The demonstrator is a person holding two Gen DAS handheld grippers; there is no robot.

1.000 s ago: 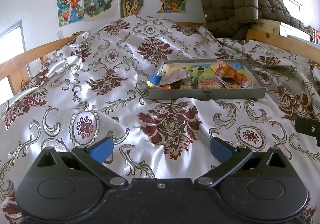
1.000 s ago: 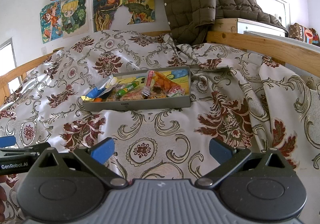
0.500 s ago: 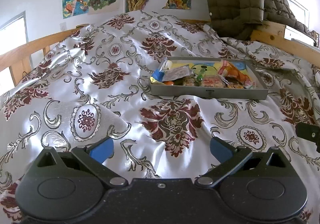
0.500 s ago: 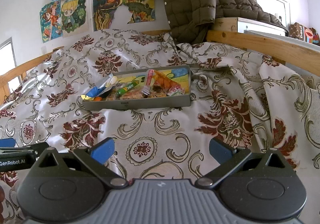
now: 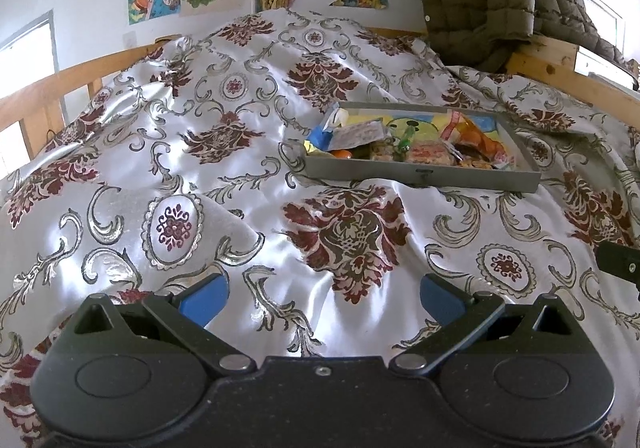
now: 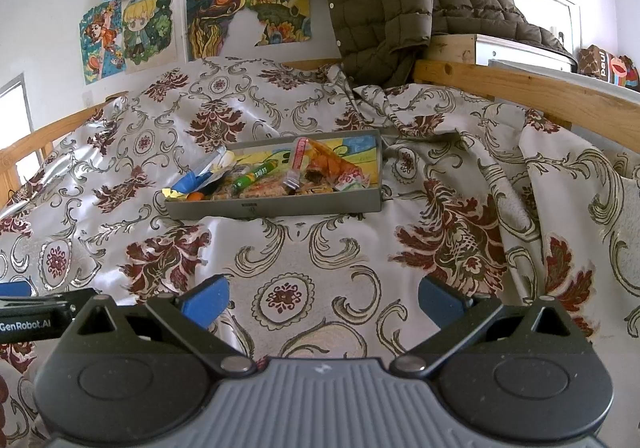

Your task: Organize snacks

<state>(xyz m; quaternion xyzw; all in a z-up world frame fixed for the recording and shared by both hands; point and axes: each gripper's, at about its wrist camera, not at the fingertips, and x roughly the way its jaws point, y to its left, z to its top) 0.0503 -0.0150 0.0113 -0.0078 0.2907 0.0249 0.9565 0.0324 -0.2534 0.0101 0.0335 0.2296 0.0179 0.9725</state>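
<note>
A bed (image 5: 224, 152) under a shiny patterned cover fills both views, and on it lies a shallow grey tray (image 6: 280, 206) of snacks (image 6: 276, 176), its long side running left to right across the frame: upper right of centre in the left wrist view, just above centre and a little left in the right wrist view. The left hand-held gripper (image 5: 322, 296) and the right hand-held gripper (image 6: 322, 298) sit at the bottom of their frames, each with blue pads spread wide and holding nothing, both well short of the tray. Judging by how squarely the tray faces it, the right one seems better lined up, straight ahead, while the left would have to angle rightward to reach the green stick (image 6: 256, 174) or the wrappers
</note>
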